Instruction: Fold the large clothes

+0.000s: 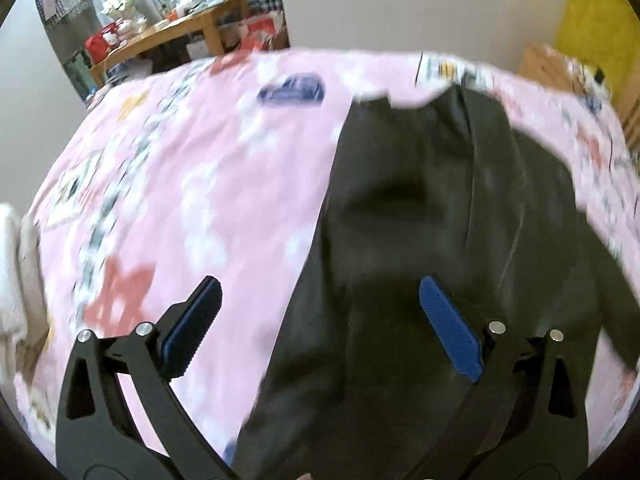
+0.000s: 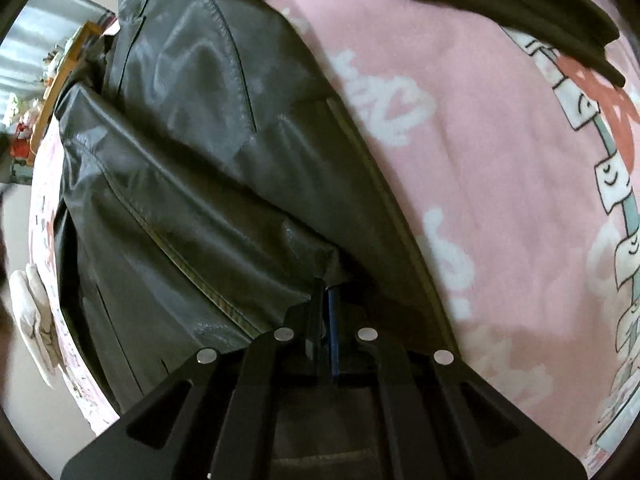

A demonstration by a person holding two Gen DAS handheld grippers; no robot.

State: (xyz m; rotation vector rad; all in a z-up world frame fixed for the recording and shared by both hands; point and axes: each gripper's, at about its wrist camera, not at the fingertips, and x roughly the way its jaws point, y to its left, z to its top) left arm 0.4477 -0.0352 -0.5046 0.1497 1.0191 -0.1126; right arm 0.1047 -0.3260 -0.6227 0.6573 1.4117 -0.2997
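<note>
Soft daylight everywhere; the left wrist view was smeared with motion blur, fisheye edges bent, sheen glared off the dark glossy leather-look jacket (image 2: 192, 152).

Left matte-black two-finger gripper (image 1: 320, 288), ribbed blue rubber pads (image 1: 450, 330), silver pivot screws at 8 and 4 o'clock, right matte-black gripper (image 2: 326, 300), four silver screws, cut-out linkage arms

Dark glossy jacket (image 2: 192, 168), creased, partly folded, lying on bed

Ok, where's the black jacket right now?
The black jacket lies on the pink bedspread, right side of the left wrist view; the right gripper pinches its edge.
</note>
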